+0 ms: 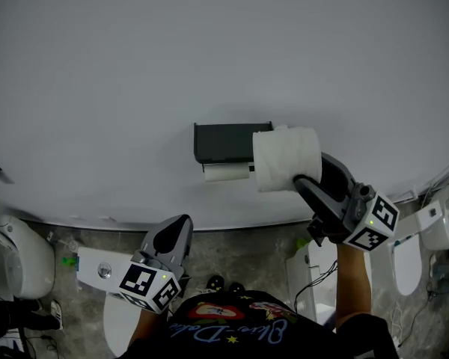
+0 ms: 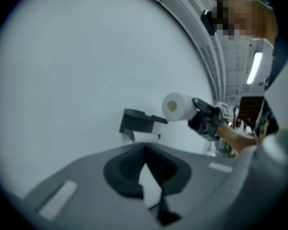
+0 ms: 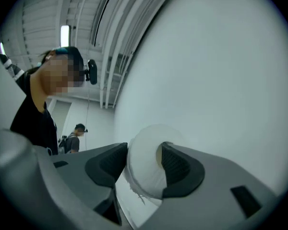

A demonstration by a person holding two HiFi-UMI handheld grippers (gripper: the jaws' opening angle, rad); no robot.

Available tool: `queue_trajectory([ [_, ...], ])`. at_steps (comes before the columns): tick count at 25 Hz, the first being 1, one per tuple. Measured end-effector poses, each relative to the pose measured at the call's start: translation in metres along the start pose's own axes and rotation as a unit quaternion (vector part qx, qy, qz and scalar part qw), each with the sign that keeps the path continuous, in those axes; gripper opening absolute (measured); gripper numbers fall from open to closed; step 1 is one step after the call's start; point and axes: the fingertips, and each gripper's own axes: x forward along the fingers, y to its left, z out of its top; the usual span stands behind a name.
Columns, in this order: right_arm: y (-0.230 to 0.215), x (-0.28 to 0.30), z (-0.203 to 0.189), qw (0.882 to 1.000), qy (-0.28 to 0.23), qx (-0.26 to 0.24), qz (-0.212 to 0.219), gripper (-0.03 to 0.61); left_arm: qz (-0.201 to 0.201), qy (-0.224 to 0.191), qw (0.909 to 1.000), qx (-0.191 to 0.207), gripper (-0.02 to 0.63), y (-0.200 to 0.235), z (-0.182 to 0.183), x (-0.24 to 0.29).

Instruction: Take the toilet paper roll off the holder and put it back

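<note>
The toilet paper roll (image 1: 286, 159) is plain white, right of the charcoal holder (image 1: 224, 142) on a pale grey wall (image 1: 209, 51). Below the holder, the grey left gripper (image 1: 172, 236) and right gripper (image 1: 314, 170) bear black-and-white square markers; the floor (image 1: 239, 245) is mottled grey-brown.

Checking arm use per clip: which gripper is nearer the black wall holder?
Right. The right gripper, shut on the toilet paper roll, is just right of the holder; the left gripper, shut and empty, is held far lower, near the person's body.
</note>
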Motion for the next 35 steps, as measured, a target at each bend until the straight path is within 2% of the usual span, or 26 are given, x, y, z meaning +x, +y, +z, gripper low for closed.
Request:
queue_trajectory([
  [3,-0.011,0.029,0.010,0.997,0.057,-0.056,0.006,0.232,0.004,0.000,1.0000,-0.004,-0.002,0.001,0.000,-0.006],
  [5,-0.021,0.047,0.013,0.992,0.094,-0.082,-0.005,0.232,0.008,0.000,0.9999,-0.007,-0.002,0.004,-0.001,-0.009],
  [8,-0.027,0.068,0.009,0.977,0.168,-0.133,-0.001,0.232,0.014,-0.001,0.9998,-0.014,-0.002,0.007,-0.005,-0.012],
  [10,-0.024,0.080,0.003,0.959,0.231,-0.165,0.024,0.232,0.015,-0.001,0.9997,-0.017,-0.002,0.009,-0.007,-0.013],
  [14,-0.019,0.100,-0.016,0.911,0.346,-0.215,0.067,0.233,0.017,-0.003,0.9996,-0.021,-0.002,0.010,-0.008,-0.014],
  [20,-0.009,0.117,-0.033,0.854,0.430,-0.263,0.127,0.233,0.027,-0.006,0.9990,-0.036,-0.002,0.018,-0.010,-0.019],
  [22,-0.006,0.123,-0.037,0.841,0.447,-0.271,0.141,0.233,0.030,-0.008,0.9988,-0.038,-0.002,0.021,-0.009,-0.022],
  [26,-0.007,0.134,-0.043,0.836,0.451,-0.275,0.149,0.233,0.037,-0.011,0.9985,-0.040,-0.002,0.026,-0.007,-0.026],
  [30,-0.002,0.135,-0.043,0.832,0.437,-0.306,0.153,0.233,0.039,-0.008,0.9983,-0.042,-0.002,0.028,-0.009,-0.027],
  [32,0.000,0.137,-0.039,0.844,0.415,-0.307,0.147,0.233,0.037,-0.007,0.9984,-0.042,-0.002,0.028,-0.009,-0.027],
  [35,0.013,0.138,-0.018,0.877,0.350,-0.296,0.147,0.233,0.028,-0.005,0.9986,-0.044,-0.002,0.025,-0.009,-0.025],
])
